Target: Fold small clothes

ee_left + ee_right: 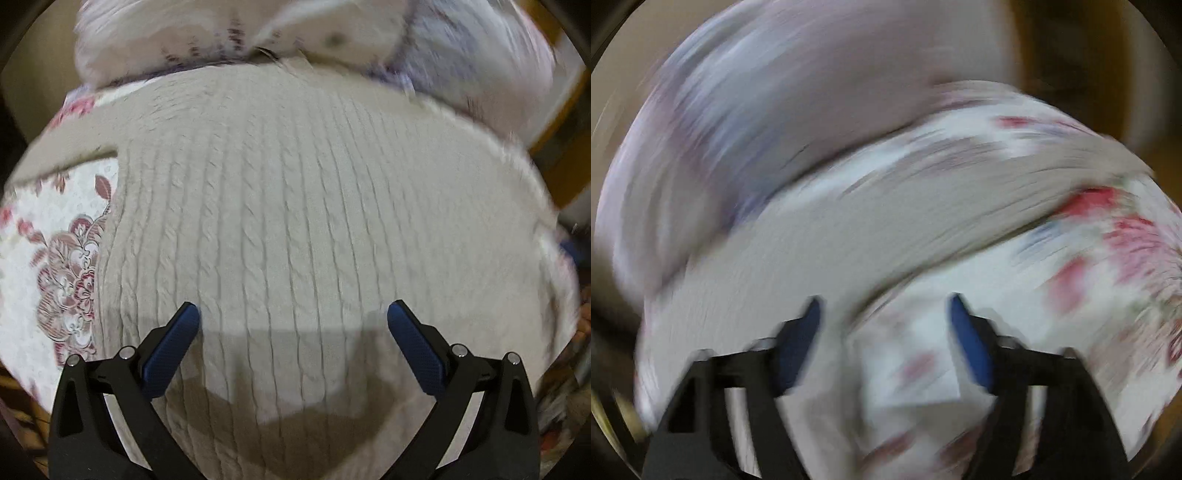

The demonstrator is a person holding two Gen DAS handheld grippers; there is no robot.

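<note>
Right now I have the left gripper (293,314) hanging over the cream cable-knit sweater (295,206), its blue-padded fingers (173,350) spread wide and gripping nothing. The sweater fills the centre of the left wrist view, lying flat on a floral bedspread (55,258) that shows at the left edge, with pale patterned pillows (258,33) across the top of the frame.

The right wrist view is badly smeared by motion; I can still make out the right gripper (884,314) with its fingers parted and nothing between them, over the floral cloth (1071,266), the sweater (812,229) running as a grey-white band through the middle.

My judgement: a fold needs a firm pinch on an edge, so I'd steer each gripper to a hem or side seam rather than the middle, and catch both layers.

The knit looks thick, soft and ribbed with rope-like cables; I expect it to slump and stretch when lifted.
</note>
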